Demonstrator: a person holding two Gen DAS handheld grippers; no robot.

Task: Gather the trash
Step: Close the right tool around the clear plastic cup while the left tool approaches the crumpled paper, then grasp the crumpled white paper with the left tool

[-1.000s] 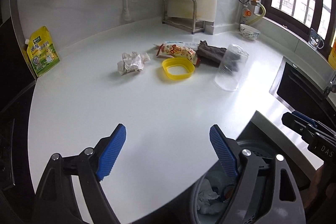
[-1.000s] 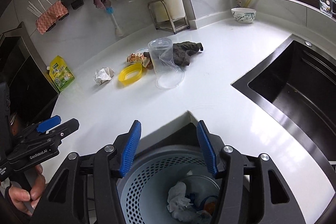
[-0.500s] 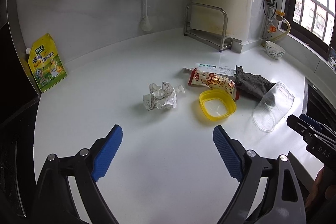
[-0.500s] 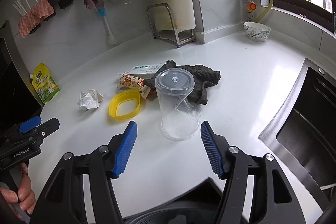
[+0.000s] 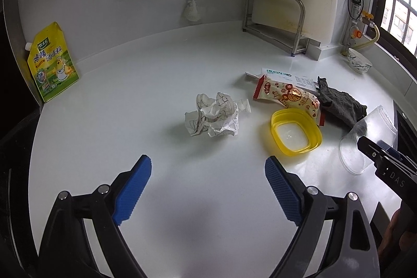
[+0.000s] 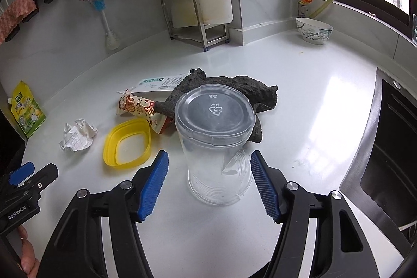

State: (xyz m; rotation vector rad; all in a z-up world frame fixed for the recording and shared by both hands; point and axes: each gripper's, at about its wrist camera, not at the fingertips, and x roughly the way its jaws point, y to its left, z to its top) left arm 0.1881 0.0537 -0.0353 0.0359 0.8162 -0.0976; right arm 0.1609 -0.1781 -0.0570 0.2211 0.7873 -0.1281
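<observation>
A crumpled white paper ball [image 5: 213, 116] lies on the white counter [image 5: 130, 100], a short way ahead of my left gripper [image 5: 208, 166], which is open and empty. To its right are a yellow plastic lid [image 5: 295, 132], a red-and-cream snack wrapper [image 5: 286, 95] and a dark cloth [image 5: 341, 106]. A clear plastic cup [image 6: 213, 137] stands upside down on the counter. My right gripper [image 6: 209, 160] is open around the cup's lower part, and I see no pad pressing on it. The lid [image 6: 127, 142] and paper ball [image 6: 78, 134] lie left of the cup.
A yellow seasoning pouch [image 5: 52, 61] leans at the far left wall. A metal rack [image 6: 192, 17] and a patterned bowl [image 6: 314, 30] stand at the back. A dark sink [image 6: 391, 147] drops off at the right. A flat white-green packet [image 6: 159, 84] lies under the cloth.
Both grippers moved forward from above the bin at the counter's edge, out over the counter. The bin has left both views. The right fingers now flank the cup and stand slightly wider.
</observation>
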